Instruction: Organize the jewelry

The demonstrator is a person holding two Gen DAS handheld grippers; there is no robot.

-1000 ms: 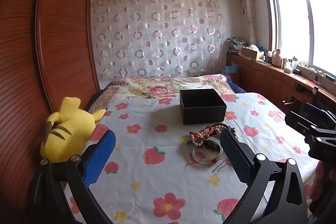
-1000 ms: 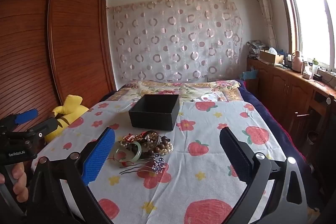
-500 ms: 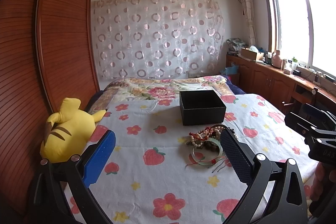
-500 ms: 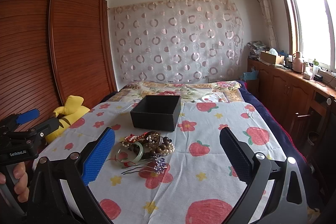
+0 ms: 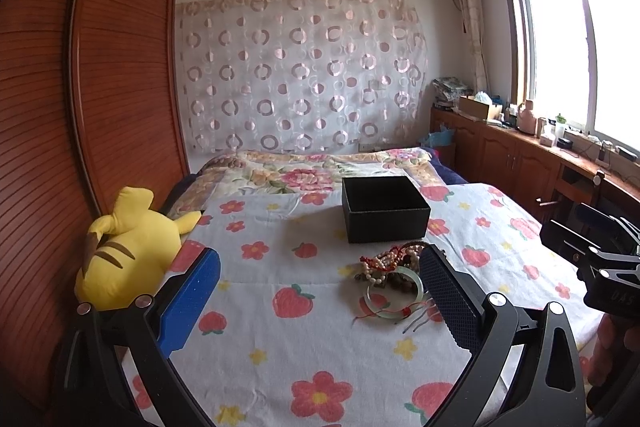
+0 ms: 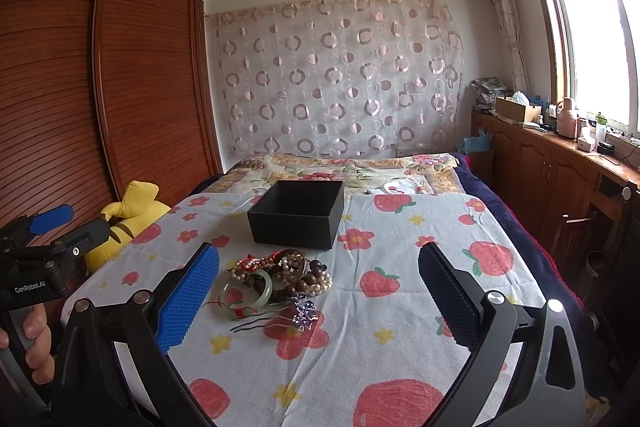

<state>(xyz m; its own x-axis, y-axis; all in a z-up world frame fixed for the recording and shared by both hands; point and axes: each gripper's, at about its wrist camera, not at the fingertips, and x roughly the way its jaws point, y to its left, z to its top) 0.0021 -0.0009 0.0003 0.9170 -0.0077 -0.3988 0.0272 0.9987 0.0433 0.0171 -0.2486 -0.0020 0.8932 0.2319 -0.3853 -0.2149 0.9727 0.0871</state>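
Two grippers, left gripper [image 5: 318,301] marked "GenRobot.AI" and right gripper [image 6: 318,301], hold fingers spread wide, grasping nothing.

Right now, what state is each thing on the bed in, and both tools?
Black square cardboard box: lid off, upright, looks empty.
Pale green jade bangle: flat, against the pile.
Tangled pile of bead bracelets: heaped, outside the box.
Purple flower hairpin: lying loose.
Left tool: open, holding nothing.
Right tool: open, holding nothing.

Wooden wardrobe [image 5: 80,87] faces a bright window [image 5: 580,55] (circle-patterned curtain [image 5: 300,75] between).
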